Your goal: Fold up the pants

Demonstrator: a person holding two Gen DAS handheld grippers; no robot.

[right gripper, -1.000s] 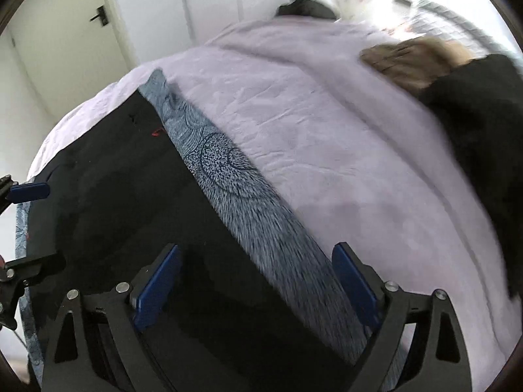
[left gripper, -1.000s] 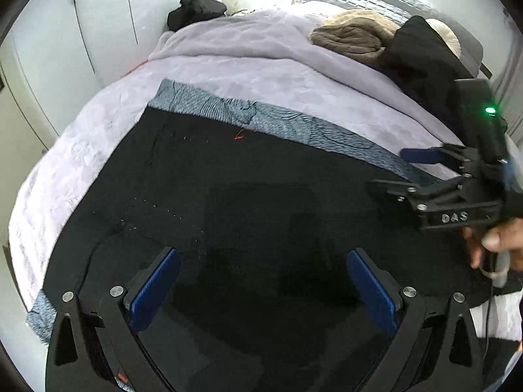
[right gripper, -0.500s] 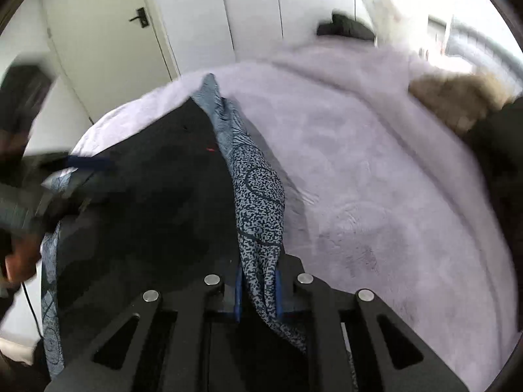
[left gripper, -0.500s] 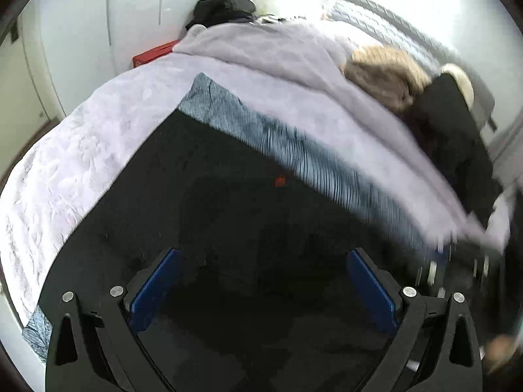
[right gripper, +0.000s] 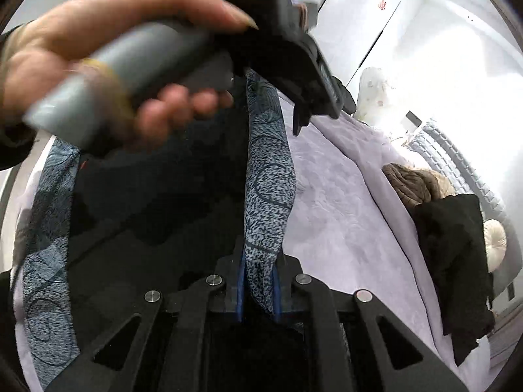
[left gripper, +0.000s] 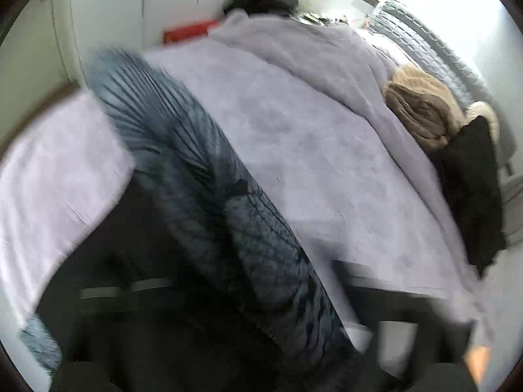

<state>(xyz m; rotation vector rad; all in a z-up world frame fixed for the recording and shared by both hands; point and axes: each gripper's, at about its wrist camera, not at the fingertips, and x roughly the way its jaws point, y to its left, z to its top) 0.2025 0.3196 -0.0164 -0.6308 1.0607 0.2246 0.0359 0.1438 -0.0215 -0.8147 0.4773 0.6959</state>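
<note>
The right gripper [right gripper: 258, 289] clamps the pants' [right gripper: 157, 209] patterned hem edge; the left gripper [right gripper: 304, 75], jaws together, pinches that edge farther along. Beside the pants, the lilac bedspread [right gripper: 343, 215] lies bare up to the dark clothes pile [right gripper: 454, 254].

Daylight is flooding a bedroom where a lilac blanket [left gripper: 294, 124] is covering the bed, a grey quilted headboard [right gripper: 457, 163] is standing behind it, and white wardrobe doors [left gripper: 130, 16] are lining the far wall.
</note>
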